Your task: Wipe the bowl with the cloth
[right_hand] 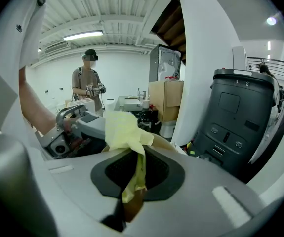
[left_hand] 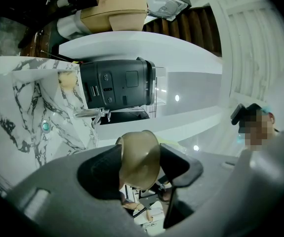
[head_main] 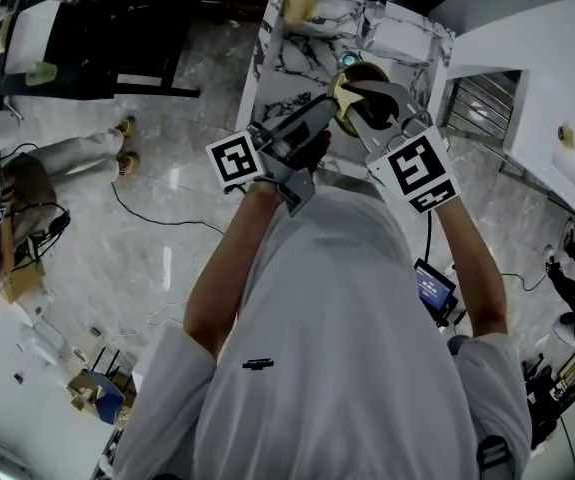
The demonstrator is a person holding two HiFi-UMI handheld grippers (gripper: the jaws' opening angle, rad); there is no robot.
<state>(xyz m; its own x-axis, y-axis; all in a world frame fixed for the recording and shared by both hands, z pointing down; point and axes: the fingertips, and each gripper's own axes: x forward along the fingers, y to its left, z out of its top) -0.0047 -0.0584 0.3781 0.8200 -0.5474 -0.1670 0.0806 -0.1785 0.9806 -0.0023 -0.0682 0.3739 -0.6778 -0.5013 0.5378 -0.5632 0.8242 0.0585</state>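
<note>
Hovering over the marble bench (head_main: 297, 63), the tan bowl (left_hand: 141, 154) is clamped on edge in the wide-set jaws of the left tool (left_hand: 139, 164), while the right tool (right_hand: 134, 174), jaws nearly closed, pinches the yellow cloth (right_hand: 122, 130) at the bowl's rim.

**A:** The tan bowl (left_hand: 138, 159) was tipped up on its edge, clamped between the jaws of the left gripper (left_hand: 140, 168)!

**B:** And the pale yellow cloth (right_hand: 123, 130) was bunched up, pinched in the right gripper (right_hand: 132, 174), touching that bowl's rim.
</note>
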